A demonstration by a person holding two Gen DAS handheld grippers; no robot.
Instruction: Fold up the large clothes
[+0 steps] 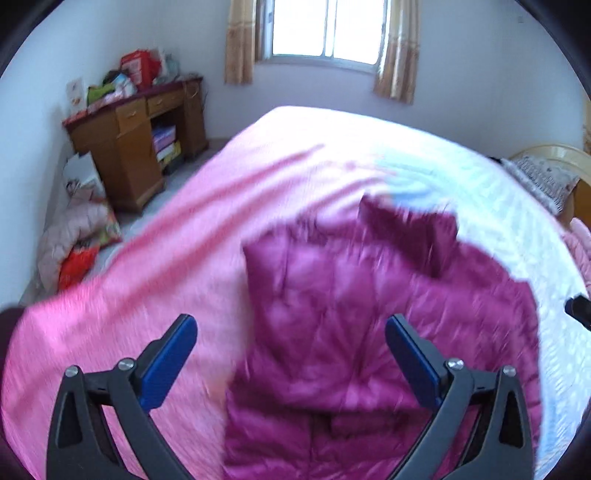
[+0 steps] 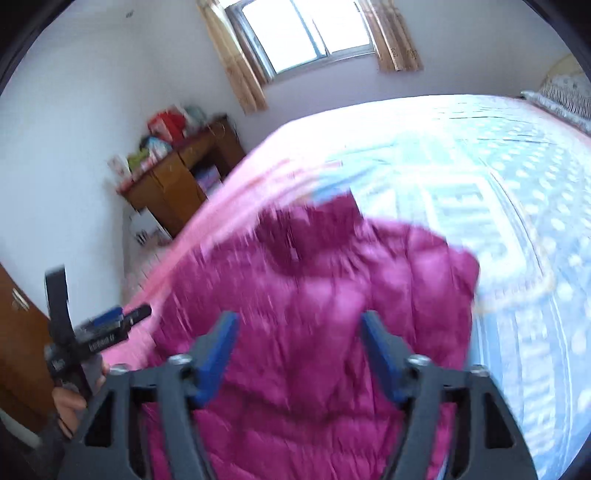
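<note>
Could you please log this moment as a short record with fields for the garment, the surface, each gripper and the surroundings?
garment: magenta quilted jacket, partly folded, lying on the bed
surface: bed with a pink and pale blue cover
left gripper: open, above the jacket, holding nothing
right gripper: open, above the jacket, holding nothing
surroundings: wooden desk with clutter by the wall, window with curtains, pillow at the bed's far right
image quality: motion blur over jacket and cover

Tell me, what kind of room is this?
Most likely a bedroom in a home: a large bed with a pink and pale blue cover fills the view, a pillow lies at its head, and a cluttered wooden desk stands by the curtained window.
</note>
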